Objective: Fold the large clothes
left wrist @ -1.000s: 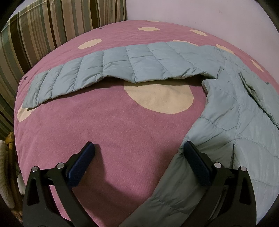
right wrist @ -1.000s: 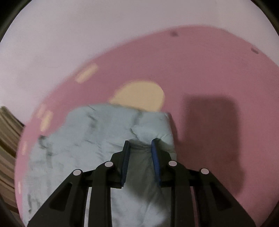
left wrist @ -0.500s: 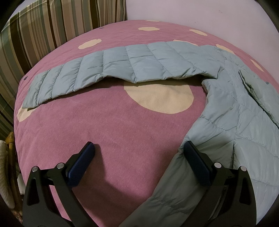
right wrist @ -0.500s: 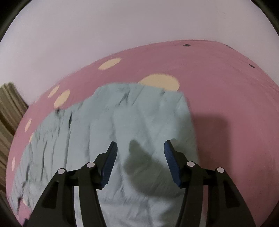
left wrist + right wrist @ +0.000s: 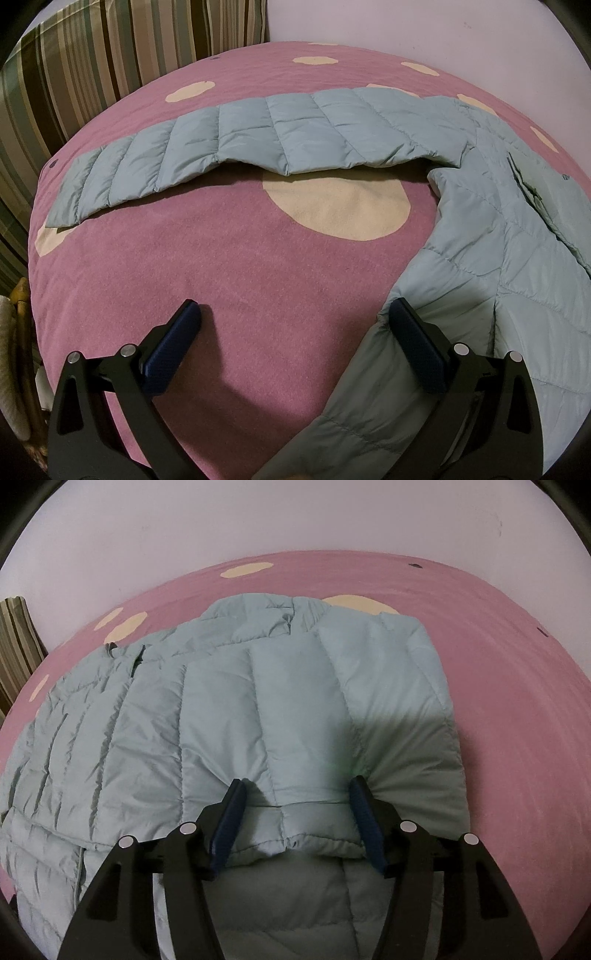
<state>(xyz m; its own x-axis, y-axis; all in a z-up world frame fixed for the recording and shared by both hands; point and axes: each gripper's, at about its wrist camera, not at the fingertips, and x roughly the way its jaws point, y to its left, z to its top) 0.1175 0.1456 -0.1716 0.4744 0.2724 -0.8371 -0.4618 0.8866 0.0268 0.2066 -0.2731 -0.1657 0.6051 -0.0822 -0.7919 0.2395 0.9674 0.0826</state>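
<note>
A pale blue-green quilted jacket [image 5: 498,258] lies on a pink bedspread [image 5: 221,277] with cream dots. One sleeve [image 5: 258,136] stretches out to the left across the bed. My left gripper [image 5: 293,306] is open wide over bare bedspread, and its right finger [image 5: 410,332] rests against the jacket's lower edge. In the right wrist view the jacket [image 5: 258,686] has a side folded over onto its body. My right gripper [image 5: 297,781] sits low on that folded part, its jaws opening. Puffy fabric lies between the fingers without being pinched.
A striped brown and green curtain [image 5: 92,55] hangs behind the bed on the left, with a pale wall [image 5: 406,26] beyond. Something wicker [image 5: 18,369] stands past the bed's left edge. Bare bedspread [image 5: 517,701] lies to the right of the jacket.
My right gripper was shut on a bunch of the jacket; it has let go, opened and shifted across the folded part. The left gripper and the sleeve have not moved.
</note>
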